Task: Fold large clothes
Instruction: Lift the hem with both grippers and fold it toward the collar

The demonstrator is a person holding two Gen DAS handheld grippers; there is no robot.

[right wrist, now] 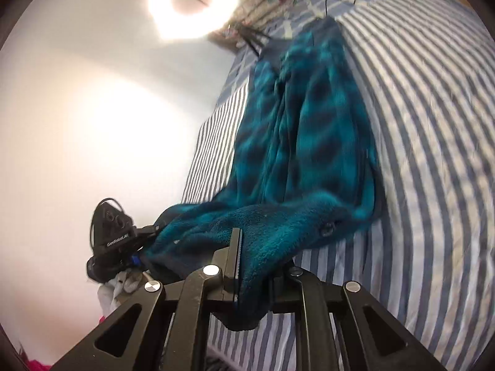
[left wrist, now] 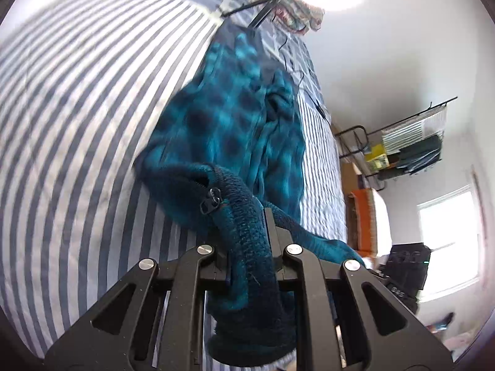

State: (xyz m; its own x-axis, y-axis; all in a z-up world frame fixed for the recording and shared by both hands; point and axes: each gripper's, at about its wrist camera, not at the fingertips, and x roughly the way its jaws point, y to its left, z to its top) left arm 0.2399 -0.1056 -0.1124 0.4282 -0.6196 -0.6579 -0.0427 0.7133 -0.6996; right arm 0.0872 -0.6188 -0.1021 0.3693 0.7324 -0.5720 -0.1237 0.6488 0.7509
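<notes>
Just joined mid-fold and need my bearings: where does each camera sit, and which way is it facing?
Left wrist: rides the left tool, looking down its fingers along the striped bed; tool shut on the teal fleece garment.
Right wrist: rides the right tool, facing along the same bed; tool shut on the garment; the left tool shows beyond.
Shared: garment, bed, ring light.

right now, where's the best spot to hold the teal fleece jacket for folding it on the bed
Along its near thick edge, one corner per gripper, coming from the bed's near side. The teal fleece jacket lies lengthwise away across the striped bedspread. The left gripper is shut on the knit edge by the zipper pull, and the right gripper is shut on the other corner.
</notes>
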